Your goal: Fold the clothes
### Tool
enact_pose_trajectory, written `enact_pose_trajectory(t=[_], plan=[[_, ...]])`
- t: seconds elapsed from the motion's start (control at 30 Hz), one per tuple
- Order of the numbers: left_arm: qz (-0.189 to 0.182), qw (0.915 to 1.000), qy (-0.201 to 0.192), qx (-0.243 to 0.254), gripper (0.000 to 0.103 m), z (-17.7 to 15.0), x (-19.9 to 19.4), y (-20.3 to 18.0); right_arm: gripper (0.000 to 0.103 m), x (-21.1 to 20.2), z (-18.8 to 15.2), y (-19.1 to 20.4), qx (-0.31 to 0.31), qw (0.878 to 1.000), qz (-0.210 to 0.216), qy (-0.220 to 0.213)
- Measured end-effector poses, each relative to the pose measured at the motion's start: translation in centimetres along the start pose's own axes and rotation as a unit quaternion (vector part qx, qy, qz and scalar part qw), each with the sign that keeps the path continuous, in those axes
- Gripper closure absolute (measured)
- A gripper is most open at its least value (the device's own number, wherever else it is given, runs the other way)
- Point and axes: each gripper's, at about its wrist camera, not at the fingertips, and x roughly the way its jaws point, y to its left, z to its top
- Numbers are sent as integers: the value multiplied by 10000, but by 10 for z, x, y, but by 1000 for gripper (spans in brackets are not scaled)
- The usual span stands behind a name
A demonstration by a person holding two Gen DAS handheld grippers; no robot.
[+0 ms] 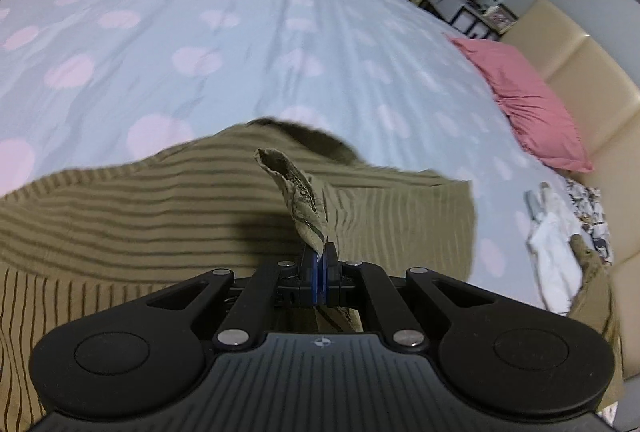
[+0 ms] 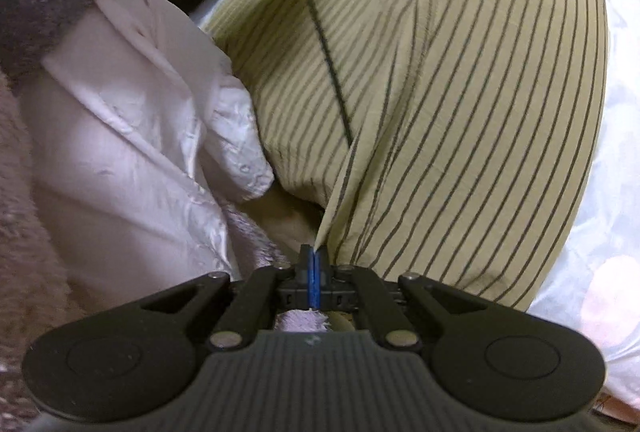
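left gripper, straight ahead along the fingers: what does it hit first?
The left gripper, shut on a corner of the striped shirt, would probably run into that shirt's spread fabric first, then the spotted bedsheet. Depth is unclear.

Olive striped shirt (image 1: 160,216), seemingly lifted, draped over bed, corner pinched upright

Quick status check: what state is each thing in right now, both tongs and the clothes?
Left tongs: shut on a bunched edge of the striped shirt.
Right tongs: shut on another edge of the striped shirt, fabric pulled taut.
Striped shirt: partly lifted, not yet folded.
White garment: crumpled, unfolded beside the shirt.
Pink pillow: lying on the bed.
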Motion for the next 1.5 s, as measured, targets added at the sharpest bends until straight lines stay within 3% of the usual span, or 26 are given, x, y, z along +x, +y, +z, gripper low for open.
enact_pose_trajectory(t=[0.3, 0.4, 0.47, 0.6, 0.77, 0.9, 1.03, 1.13, 1.27, 1.37, 1.5], plan=[[254, 9992, 235, -223, 102, -26, 17, 28, 98, 12, -10, 0, 173, 9996, -76, 195], [247, 9992, 250, -179, 100, -33, 13, 30, 97, 12, -17, 2, 252, 9994, 6, 220], [253, 9993, 235, -114, 93, -38, 8, 29, 96, 6, -23, -1, 300, 9994, -62, 166], [457, 9988, 150, 82, 86, -51, -7, 25, 74, -7, -35, -9, 397, 9990, -218, 46], [566, 9978, 33, 348, 85, -69, -32, 19, 75, -28, -51, -41, 744, 9954, -599, -109], [343, 9981, 66, 512, 80, -90, -56, 10, 74, -36, -62, -77, 1118, 9895, -880, -265], [14, 9960, 356, 819, 80, -122, -76, -4, 73, -32, -66, -102, 1288, 9867, -913, -389], [-340, 9905, 767, 1094, 78, -153, -89, -16, 65, -26, -66, -112, 1341, 9868, -794, -435], [-804, 9779, 1438, 1289, 65, -210, -100, -34, 63, -10, -67, -116, 1442, 9873, -575, -337], [-1037, 9650, 1942, 1425, 65, -257, -101, -49, 63, 4, -68, -120, 1615, 9854, -476, -243], [-1143, 9543, 2218, 1647, 64, -304, -95, -70, 64, 17, -64, -124, 1662, 9850, -406, -201]])
